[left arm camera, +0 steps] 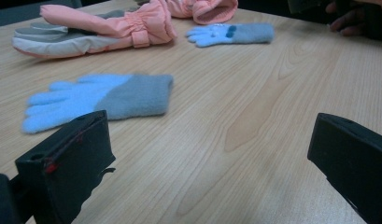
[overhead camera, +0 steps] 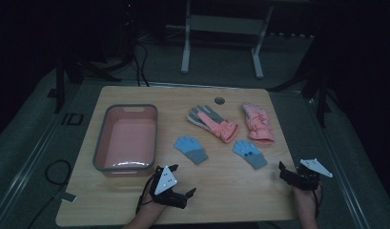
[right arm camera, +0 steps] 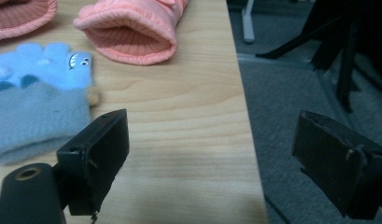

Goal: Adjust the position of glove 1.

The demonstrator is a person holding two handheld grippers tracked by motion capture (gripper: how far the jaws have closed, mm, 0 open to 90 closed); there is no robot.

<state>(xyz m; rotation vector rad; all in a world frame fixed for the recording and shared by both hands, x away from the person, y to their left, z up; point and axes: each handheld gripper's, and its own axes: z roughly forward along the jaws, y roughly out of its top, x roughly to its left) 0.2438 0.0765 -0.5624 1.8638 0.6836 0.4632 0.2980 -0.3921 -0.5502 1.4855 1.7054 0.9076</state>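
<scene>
gloves: two small blue knit gloves and two pink padded ones are laid out flat on the bench [overhead camera: 230, 191], none picked up yet
left blue glove [overhead camera: 191, 149]: found ahead and a bit to the right of the left hand-held gripper [overhead camera: 176, 191]; long axis runs diagonally, fingers up-left, grey cuff pointed back toward the near edge
right blue glove [overhead camera: 250, 153]: lies up-left of the right hand-held gripper [overhead camera: 288, 174], cuff end nearest it
nearer hand: each blue glove is probably best taken by the gripper on its own side, left for left, right for right
left hand-held gripper state: jaws released wide, nothing between them, bare wood seen in the gap
right hand-held gripper state: also spread apart and empty, parked at the bench's right edge
pink gloves: pink glove with grey palm [overhead camera: 212, 122] and plain pink glove [overhead camera: 258, 123] sit farther back, well apart from both grippers
pink tub [overhead camera: 100, 143]: empty, at the left, likely where gloves get dropped
view differences: a little face print on the right blue glove [right arm camera: 79, 60] is caught by the right gripper view, not readable from above; the tub is given by the high view
</scene>
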